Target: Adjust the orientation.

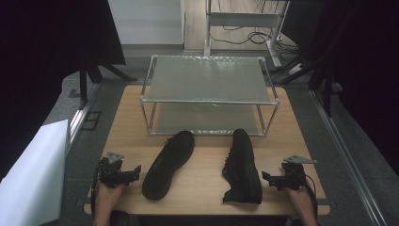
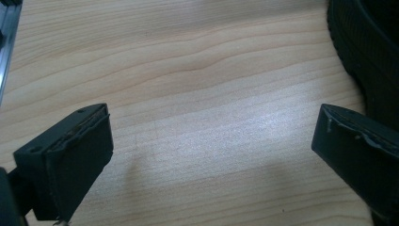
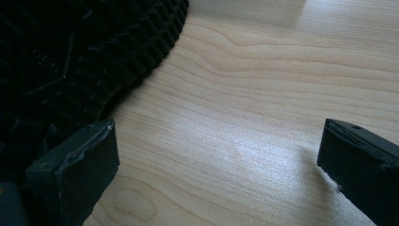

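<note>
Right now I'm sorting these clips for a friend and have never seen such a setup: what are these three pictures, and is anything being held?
A person sits at a wooden table with a handheld two-jaw gripper in each hand. The high view looks down from above: the left gripper is at the left, the right gripper at the right. The other two pictures come from cameras riding on each gripper, looking along its black jaws. Two black shoes lie between them, the left shoe sole up and the right shoe on its side. Behind stands a two-level metal rack. Both grippers are open and hold nothing.
</note>
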Demonstrator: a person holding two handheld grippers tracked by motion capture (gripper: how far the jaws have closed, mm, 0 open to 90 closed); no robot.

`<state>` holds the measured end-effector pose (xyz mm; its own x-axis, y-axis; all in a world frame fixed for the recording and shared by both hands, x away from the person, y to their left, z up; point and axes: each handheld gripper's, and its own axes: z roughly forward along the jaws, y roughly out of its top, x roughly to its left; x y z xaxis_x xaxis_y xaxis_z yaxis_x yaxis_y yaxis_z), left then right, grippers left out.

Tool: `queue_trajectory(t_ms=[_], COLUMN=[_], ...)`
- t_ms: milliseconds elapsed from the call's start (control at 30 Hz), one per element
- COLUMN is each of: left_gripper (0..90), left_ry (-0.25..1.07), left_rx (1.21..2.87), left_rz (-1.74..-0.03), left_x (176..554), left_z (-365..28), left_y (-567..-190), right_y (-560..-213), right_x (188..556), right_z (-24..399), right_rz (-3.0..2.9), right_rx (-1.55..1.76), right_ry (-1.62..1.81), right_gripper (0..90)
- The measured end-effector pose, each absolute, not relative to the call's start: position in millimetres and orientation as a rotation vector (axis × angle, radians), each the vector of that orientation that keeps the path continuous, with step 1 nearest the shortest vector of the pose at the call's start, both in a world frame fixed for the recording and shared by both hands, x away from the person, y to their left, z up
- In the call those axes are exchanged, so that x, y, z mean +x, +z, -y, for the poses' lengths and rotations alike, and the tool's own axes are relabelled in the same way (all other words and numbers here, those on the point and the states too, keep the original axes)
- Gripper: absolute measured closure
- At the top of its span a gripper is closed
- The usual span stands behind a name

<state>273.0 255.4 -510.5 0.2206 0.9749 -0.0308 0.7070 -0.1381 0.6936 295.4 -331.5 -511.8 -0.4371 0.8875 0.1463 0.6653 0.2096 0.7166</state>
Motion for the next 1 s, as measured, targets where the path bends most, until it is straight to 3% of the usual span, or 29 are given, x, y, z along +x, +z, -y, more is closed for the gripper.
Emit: queue_trajectory(t_ms=[667, 1000], left_gripper=[0.6, 0.5], left_ry=[0.581, 0.499], left_rx=[1.943, 1.979], left_rz=[-1.512, -1.473], left_x=[290.4, 292.1], left_z=[-239.7, -230.2], left_y=[-508.7, -512.5], right_y=[-513.8, -514.7], right_x=[297.0, 297.4], right_z=[329.1, 328.5], right_rz=[-2.224, -2.227], right_rx=[1.463, 1.467], right_ry=[1.079, 1.095], right_gripper=[0.0, 0.0])
